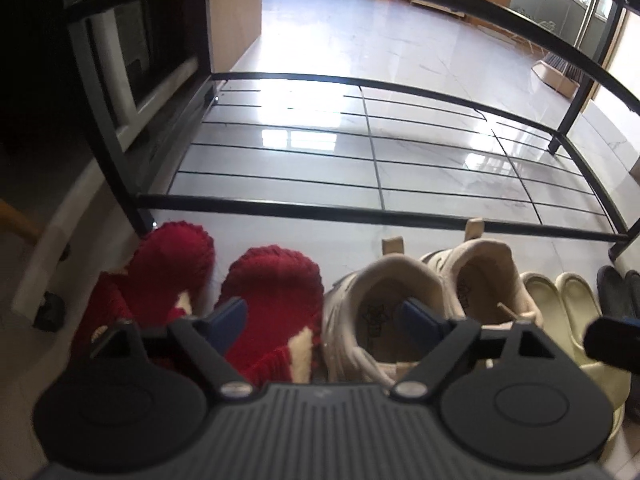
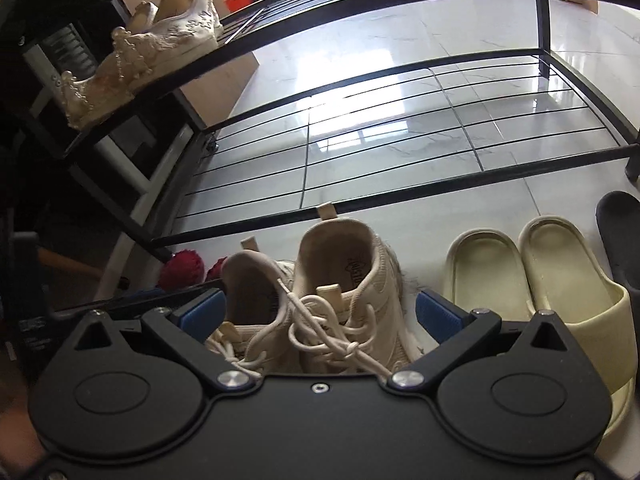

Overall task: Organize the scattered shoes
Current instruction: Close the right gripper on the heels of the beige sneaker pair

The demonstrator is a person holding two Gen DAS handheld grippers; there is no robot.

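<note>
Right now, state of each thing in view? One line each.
left gripper: open, fingers above a red slipper and a beige sneaker
right gripper: open, fingers either side of the sneaker pair
red knitted slippers: on floor, side by side
beige sneakers: on floor, laced, tied
cream slides: on floor, paired
lower rack shelf: nothing on it
embellished cream shoes: on upper shelf

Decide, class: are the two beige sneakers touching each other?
Touching. In the right wrist view the left beige sneaker presses against the right beige sneaker with no floor visible between them, and their laces tangle together in front.
</note>
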